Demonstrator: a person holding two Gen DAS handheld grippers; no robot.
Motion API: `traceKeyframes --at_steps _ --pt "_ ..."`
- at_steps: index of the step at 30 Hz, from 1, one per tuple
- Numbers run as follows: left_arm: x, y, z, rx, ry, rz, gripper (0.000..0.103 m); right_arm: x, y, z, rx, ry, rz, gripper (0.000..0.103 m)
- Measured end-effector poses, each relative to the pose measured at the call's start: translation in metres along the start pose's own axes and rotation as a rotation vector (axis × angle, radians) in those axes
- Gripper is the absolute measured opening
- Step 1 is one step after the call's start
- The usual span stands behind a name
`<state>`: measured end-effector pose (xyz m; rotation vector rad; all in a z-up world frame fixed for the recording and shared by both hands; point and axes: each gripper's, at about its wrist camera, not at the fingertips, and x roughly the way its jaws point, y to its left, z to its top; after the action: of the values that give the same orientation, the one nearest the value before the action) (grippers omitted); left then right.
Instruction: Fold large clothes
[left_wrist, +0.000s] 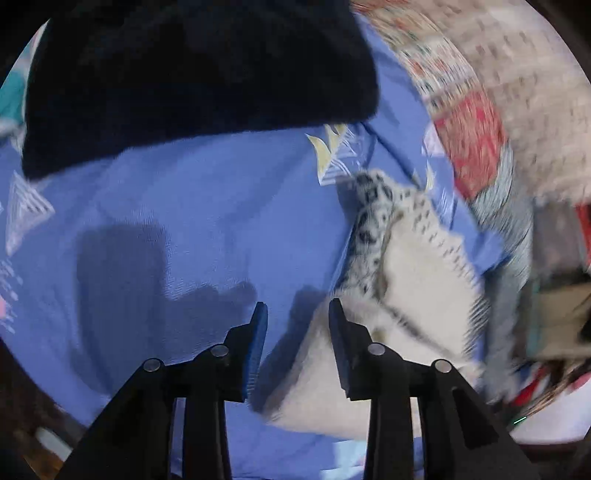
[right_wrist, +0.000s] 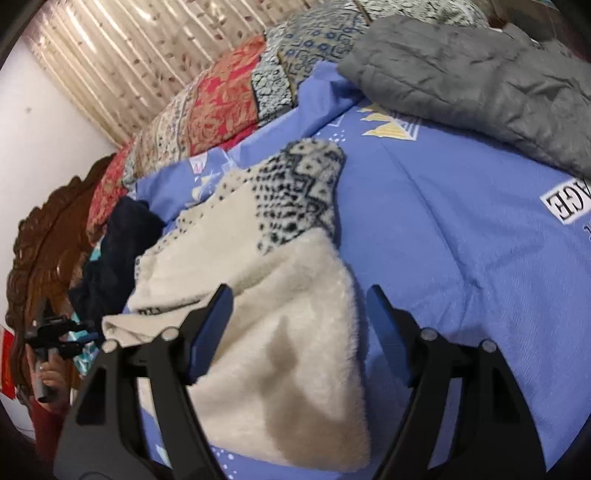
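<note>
A cream fleece garment (right_wrist: 273, 317) with a black-and-white patterned part lies folded on the blue bedsheet (right_wrist: 461, 258). My right gripper (right_wrist: 299, 291) is open and empty, its jaws just above the garment's near edge. In the left wrist view the same garment (left_wrist: 406, 280) lies to the right of my left gripper (left_wrist: 297, 308), which is open and empty over the sheet (left_wrist: 184, 206). The left gripper also shows at the far left of the right wrist view (right_wrist: 62, 336).
A dark navy garment (left_wrist: 192, 74) lies beyond the left gripper; it shows behind the cream one (right_wrist: 118, 251). A grey quilted garment (right_wrist: 480, 85) lies at the back right. A patterned red and blue quilt (right_wrist: 229, 96), a curtain and a carved wooden headboard (right_wrist: 40, 254) border the bed.
</note>
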<state>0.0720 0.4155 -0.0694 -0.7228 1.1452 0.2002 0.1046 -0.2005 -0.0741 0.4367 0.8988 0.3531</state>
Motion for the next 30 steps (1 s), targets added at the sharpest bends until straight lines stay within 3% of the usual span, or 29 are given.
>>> traceKeyframes --at_steps 5,8,10,21,26,30 --pt "-0.005 -0.062 -0.038 0.36 -0.175 0.283 0.057 -0.009 0.024 -0.013 -0.108 -0.009 -0.059 0.072" --pt "-0.007 -0.08 -0.063 0.483 -0.241 0.377 0.057 -0.017 0.035 -0.029 -0.156 -0.011 -0.089 0.072" --pt "-0.006 -0.085 -0.077 0.514 -0.252 0.414 0.057 -0.022 0.038 -0.043 -0.185 -0.009 -0.115 0.072" --pt "0.012 -0.073 -0.12 0.493 -0.188 0.419 0.057 -0.028 0.032 -0.089 -0.202 0.036 -0.182 0.072" --pt "0.014 -0.067 -0.13 0.492 -0.178 0.416 0.057 -0.03 0.031 -0.094 -0.183 0.015 -0.196 0.081" --pt "0.015 -0.065 -0.135 0.491 -0.181 0.417 0.064 -0.031 0.032 -0.094 -0.178 0.014 -0.204 0.085"
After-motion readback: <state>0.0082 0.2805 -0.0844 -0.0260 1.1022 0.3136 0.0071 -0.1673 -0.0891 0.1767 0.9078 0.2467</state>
